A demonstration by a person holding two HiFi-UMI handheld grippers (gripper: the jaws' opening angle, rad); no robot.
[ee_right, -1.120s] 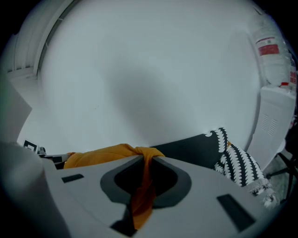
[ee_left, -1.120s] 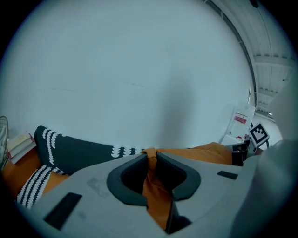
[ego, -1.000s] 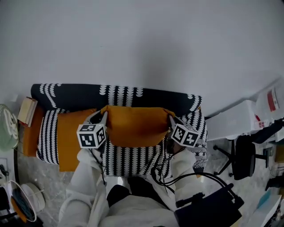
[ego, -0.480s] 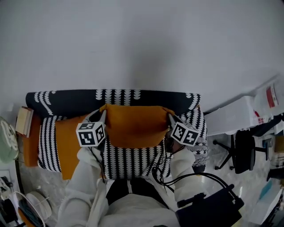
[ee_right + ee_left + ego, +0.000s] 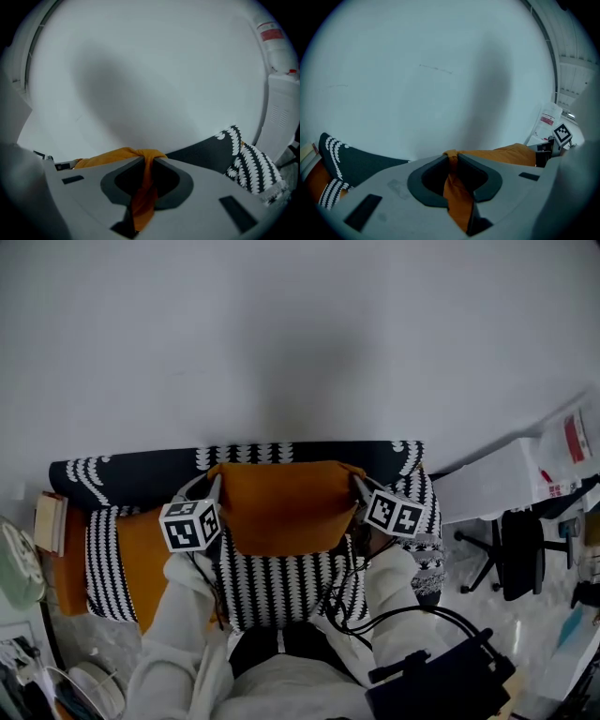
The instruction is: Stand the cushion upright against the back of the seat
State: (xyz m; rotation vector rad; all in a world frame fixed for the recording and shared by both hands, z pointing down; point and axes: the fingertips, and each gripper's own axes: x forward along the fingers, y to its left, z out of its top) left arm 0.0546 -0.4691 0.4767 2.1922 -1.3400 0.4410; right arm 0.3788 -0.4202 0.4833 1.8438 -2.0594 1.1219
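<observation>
As both tools point(image 5: 214, 484) point(image 5: 357, 486) pinch it, cushion point(image 5: 281, 507) spans between.

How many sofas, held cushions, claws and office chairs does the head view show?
sofa: 1
orange cushion, held up: 1
claws, left claw and right claw, each shut on a top corner of it: 2
office chair: 1
Total: 5

It looked like an office or lab corner: a patterned sofa point(image 5: 281, 582) against a bare white wall point(image 5: 281, 334), an office chair point(image 5: 517, 554) at right.
</observation>
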